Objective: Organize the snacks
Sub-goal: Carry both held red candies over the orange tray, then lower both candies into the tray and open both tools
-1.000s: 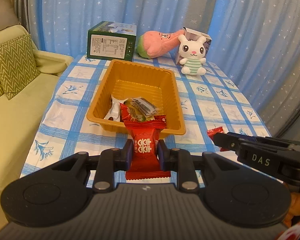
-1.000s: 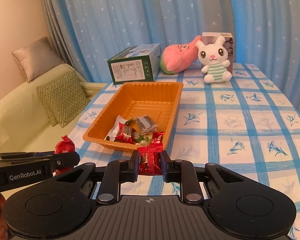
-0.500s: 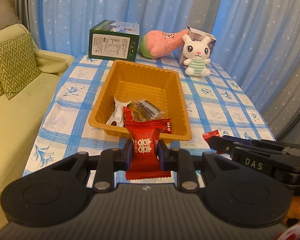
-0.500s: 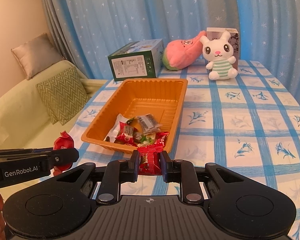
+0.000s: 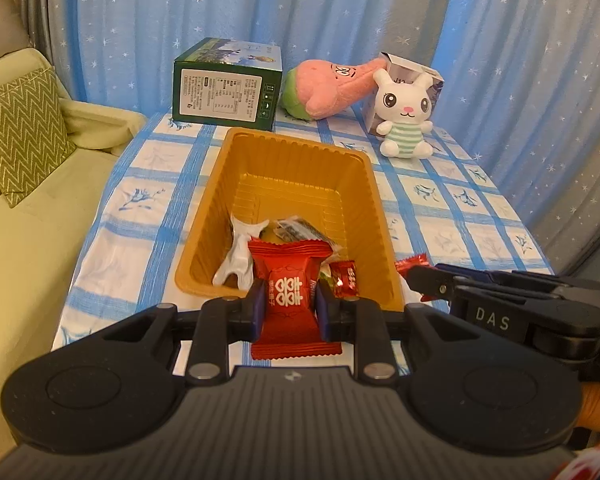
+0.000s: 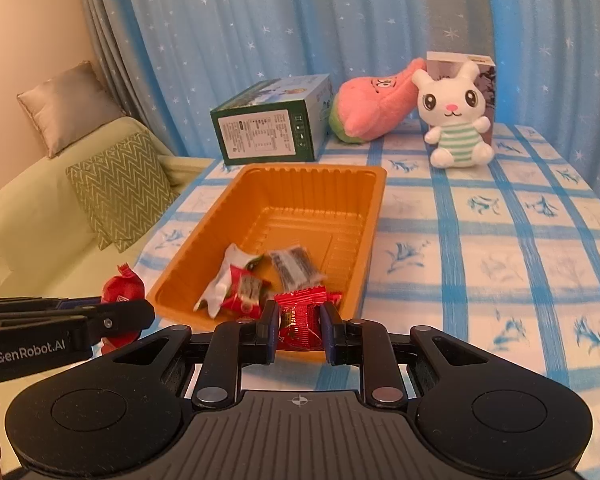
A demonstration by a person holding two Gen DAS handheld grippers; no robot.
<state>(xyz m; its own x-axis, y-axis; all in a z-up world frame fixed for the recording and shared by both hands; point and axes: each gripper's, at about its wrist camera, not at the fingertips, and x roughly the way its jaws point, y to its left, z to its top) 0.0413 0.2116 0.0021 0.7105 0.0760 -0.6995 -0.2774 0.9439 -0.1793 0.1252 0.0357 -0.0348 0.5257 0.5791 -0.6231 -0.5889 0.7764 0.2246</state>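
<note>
Both grippers have advanced to the near rim of the orange ribbed plastic tray (image 5: 220, 184). The left gripper (image 5: 289, 303) stays clamped on a flat red foil candy packet (image 5: 288, 300), the right gripper (image 6: 300, 326) on a small red foil candy (image 6: 300, 320).

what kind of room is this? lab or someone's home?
Most likely a home living room: a green sofa with cushions beside the table in its checked cloth, star-print curtains, and a plush rabbit.

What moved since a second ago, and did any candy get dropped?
Both tools came forward toward the orange tray, so it looks nearer. The left tool now holds its red candy over the tray's near rim; the right tool brought its red candy up to that rim. Nothing was dropped. The snacks in the tray, green box and plush toys stayed put.
</note>
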